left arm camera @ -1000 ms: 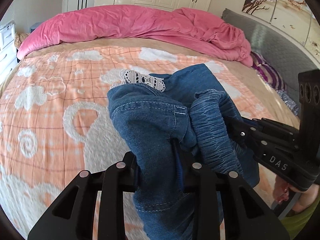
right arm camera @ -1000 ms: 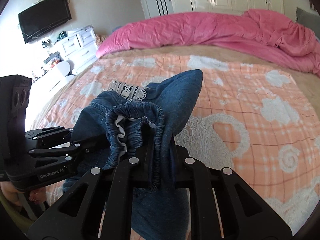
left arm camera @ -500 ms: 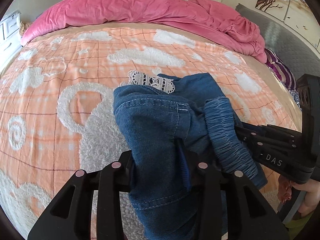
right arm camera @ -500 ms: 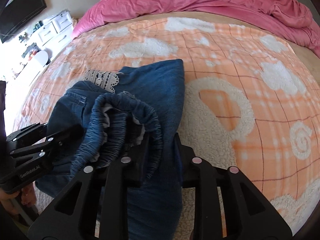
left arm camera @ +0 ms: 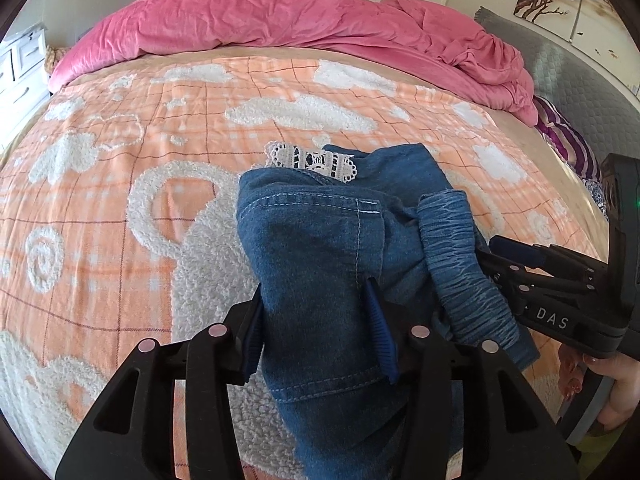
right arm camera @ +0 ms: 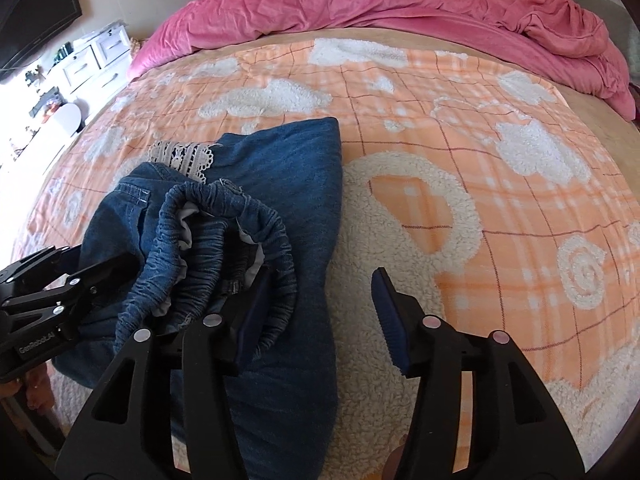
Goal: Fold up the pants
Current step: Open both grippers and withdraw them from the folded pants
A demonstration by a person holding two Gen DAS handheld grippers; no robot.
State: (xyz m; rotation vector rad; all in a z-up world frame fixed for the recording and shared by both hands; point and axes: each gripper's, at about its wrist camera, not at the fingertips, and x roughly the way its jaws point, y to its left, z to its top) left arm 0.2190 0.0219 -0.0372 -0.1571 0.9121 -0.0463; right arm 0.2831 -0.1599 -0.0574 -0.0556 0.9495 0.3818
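Blue denim pants (left arm camera: 320, 248) with white lace trim (left arm camera: 312, 162) lie bunched in a folded stack on the orange and white blanket (left arm camera: 120, 184). My left gripper (left arm camera: 318, 320) has its jaws parted around the near denim layer, no longer pinching it. My right gripper (right arm camera: 320, 312) is open; its left finger (right arm camera: 248, 320) rests against the elastic waistband (right arm camera: 224, 232) and its right finger stands over bare blanket. The pants also show in the right wrist view (right arm camera: 280, 208). Each gripper shows in the other's view, the right one (left arm camera: 560, 300) and the left one (right arm camera: 48, 280).
A pink duvet (left arm camera: 300, 20) is heaped across the far end of the bed. A grey headboard (left arm camera: 580, 88) and a purple striped pillow (left arm camera: 568, 140) stand to the right. White drawers (right arm camera: 92, 60) and a wall TV (right arm camera: 36, 28) are off the bed's left side.
Both grippers have opened and let go of the pants. The pants have come down from the air onto the blanket, near the bed's front edge.
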